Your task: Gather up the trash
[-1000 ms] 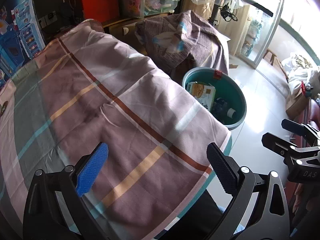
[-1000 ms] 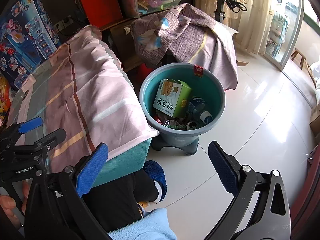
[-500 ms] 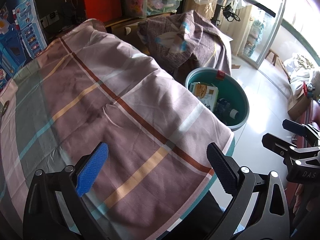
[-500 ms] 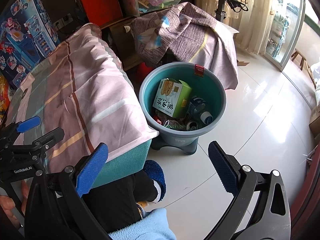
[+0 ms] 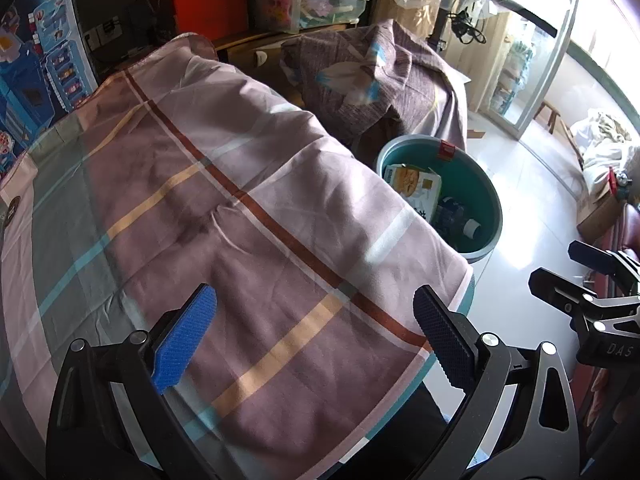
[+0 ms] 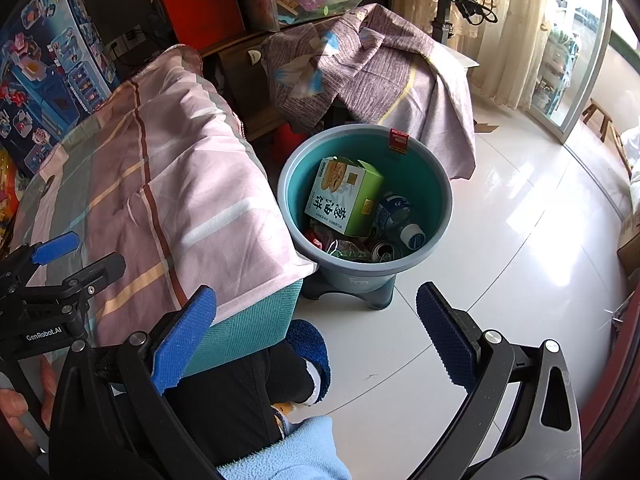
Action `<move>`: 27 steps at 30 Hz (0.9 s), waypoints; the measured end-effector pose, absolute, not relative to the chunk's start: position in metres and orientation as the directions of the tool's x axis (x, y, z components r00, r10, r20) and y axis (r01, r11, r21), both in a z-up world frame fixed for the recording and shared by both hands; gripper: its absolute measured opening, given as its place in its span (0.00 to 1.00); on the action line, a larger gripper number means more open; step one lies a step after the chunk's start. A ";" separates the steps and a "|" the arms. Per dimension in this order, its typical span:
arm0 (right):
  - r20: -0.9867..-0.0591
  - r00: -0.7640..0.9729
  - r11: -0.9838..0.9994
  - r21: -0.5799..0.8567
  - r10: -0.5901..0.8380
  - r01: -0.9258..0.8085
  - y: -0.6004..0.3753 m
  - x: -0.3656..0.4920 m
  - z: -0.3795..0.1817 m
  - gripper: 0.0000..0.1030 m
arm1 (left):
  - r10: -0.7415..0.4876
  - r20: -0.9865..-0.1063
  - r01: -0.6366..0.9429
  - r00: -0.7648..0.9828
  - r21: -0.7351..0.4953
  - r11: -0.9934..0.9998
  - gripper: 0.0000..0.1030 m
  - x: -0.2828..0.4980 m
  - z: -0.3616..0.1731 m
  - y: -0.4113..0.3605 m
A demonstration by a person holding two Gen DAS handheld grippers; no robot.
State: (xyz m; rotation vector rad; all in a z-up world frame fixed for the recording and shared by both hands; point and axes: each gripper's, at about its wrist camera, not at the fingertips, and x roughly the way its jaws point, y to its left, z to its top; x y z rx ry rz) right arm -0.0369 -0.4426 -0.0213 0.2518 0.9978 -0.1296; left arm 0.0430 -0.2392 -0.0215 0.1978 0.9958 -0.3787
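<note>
I am holding both tongs over a cleared table, each pair spread wide and gripping nothing. My left tongs (image 5: 316, 336) are hovering above the checked cloth (image 5: 224, 184) that covers the table, and no scrap of rubbish is showing anywhere on it. My right tongs (image 6: 316, 332) are hanging over the tiled floor (image 6: 520, 264), pointed toward the teal bin (image 6: 438, 184) that stands just beside the table's corner.

The trash is sitting inside that bin: a green and white carton (image 6: 344, 200) leaning against the inner wall, a crushed plastic bottle (image 6: 398, 214) with a white cap beside it, a drink can (image 6: 382, 254) and some crumpled wrappers (image 6: 340, 246) at the bottom.

Judging by the look of them, all of it is light. The carton would be stiff enough to pinch across an edge or its open flap; the bottle is slick and springy, so the neck under the cap is the safer hold; the can would be best gripped across its rim; the wrappers are soft and would bunch under any squeeze. With the table bare, I am judging the collecting to be at or near its end.
</note>
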 end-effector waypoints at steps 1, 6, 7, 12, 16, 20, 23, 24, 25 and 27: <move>-0.843 0.538 0.963 0.151 0.008 0.223 -0.442 -0.037 -0.021 0.93 | -0.219 -0.846 0.396 0.486 -0.011 0.918 0.96 0.043 -0.022 -0.239; -0.843 0.537 0.963 0.152 0.010 0.222 -0.442 -0.037 -0.022 0.93 | -0.214 -0.844 0.390 0.492 -0.006 0.921 0.96 0.043 -0.022 -0.237; -0.843 0.537 0.963 0.153 0.011 0.220 -0.442 -0.037 -0.023 0.93 | -0.214 -0.844 0.389 0.491 -0.007 0.921 0.96 0.044 -0.022 -0.237; -0.844 0.536 0.964 0.152 0.012 0.217 -0.441 -0.036 -0.026 0.93 | -0.207 -0.844 0.384 0.494 -0.002 0.923 0.96 0.044 -0.023 -0.236; -0.846 0.534 0.965 0.149 0.010 0.218 -0.441 -0.035 -0.029 0.93 | -0.204 -0.845 0.376 0.494 -0.004 0.927 0.96 0.044 -0.023 -0.235; -0.845 0.535 0.965 0.147 0.008 0.218 -0.442 -0.035 -0.029 0.93 | -0.195 -0.843 0.365 0.501 0.002 0.931 0.96 0.043 -0.021 -0.234; -0.845 0.535 0.965 0.148 0.010 0.216 -0.442 -0.034 -0.028 0.93 | -0.183 -0.839 0.356 0.512 0.014 0.934 0.96 0.043 -0.020 -0.234; -0.845 0.535 0.966 0.146 0.008 0.215 -0.442 -0.035 -0.029 0.93 | -0.179 -0.839 0.353 0.514 0.016 0.936 0.96 0.043 -0.019 -0.234; -0.845 0.535 0.966 0.145 0.007 0.216 -0.442 -0.035 -0.029 0.93 | -0.178 -0.840 0.352 0.513 0.016 0.936 0.96 0.043 -0.019 -0.234; -0.845 0.535 0.965 0.148 0.010 0.215 -0.444 -0.034 -0.028 0.93 | -0.173 -0.843 0.350 0.509 0.019 0.937 0.96 0.043 -0.020 -0.234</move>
